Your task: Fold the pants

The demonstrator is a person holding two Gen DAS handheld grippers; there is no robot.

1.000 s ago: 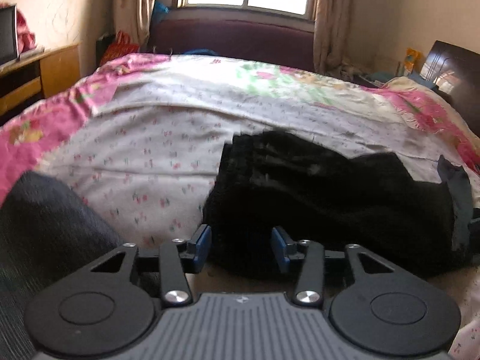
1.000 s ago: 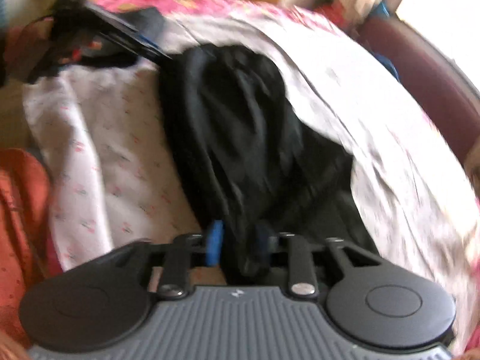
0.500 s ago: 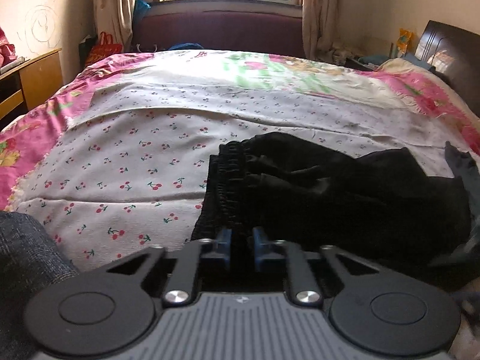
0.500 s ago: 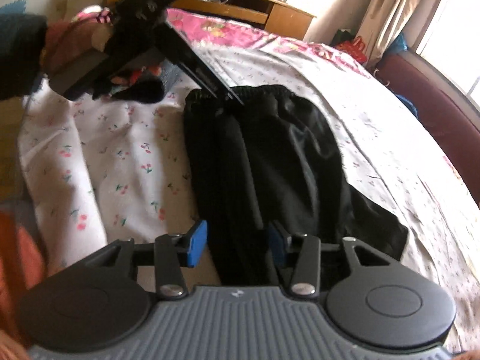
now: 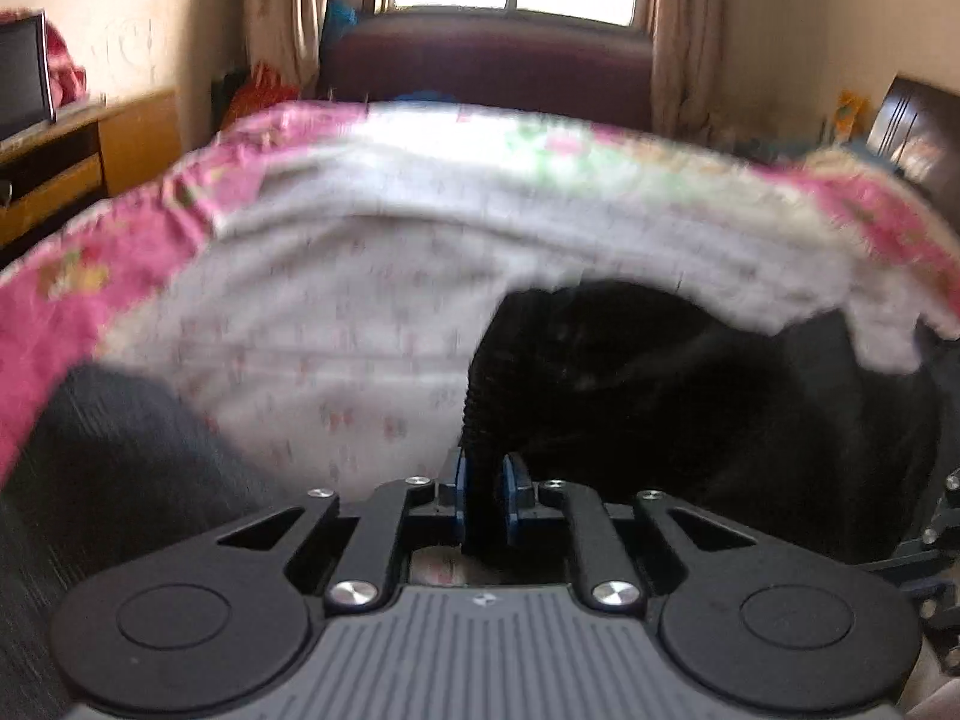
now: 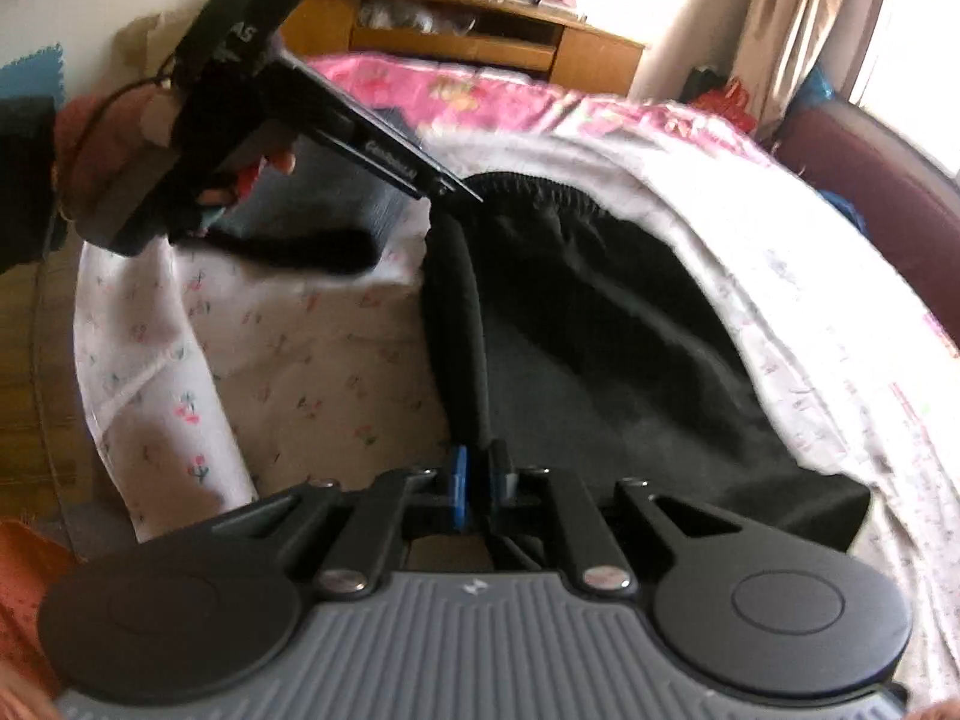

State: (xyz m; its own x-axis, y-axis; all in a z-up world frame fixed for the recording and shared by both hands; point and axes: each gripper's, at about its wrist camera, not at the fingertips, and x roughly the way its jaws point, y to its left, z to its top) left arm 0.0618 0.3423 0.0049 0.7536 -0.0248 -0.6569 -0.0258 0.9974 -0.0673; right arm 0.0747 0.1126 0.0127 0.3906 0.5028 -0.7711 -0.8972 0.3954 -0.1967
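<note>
Both sets of jaws have just been closing, and both are now grasping the black pants (image 6: 600, 324): the left gripper (image 5: 480, 495) is pinching the ribbed waistband, the right gripper (image 6: 477, 480) the near edge. The pants are lying on the bed (image 6: 312, 372); though the left view is blurred, they are probably being readied for lifting into a fold.

bedsheet (image 5: 336, 324) motion-blurred, pants (image 5: 690, 396) cut off at right
</note>
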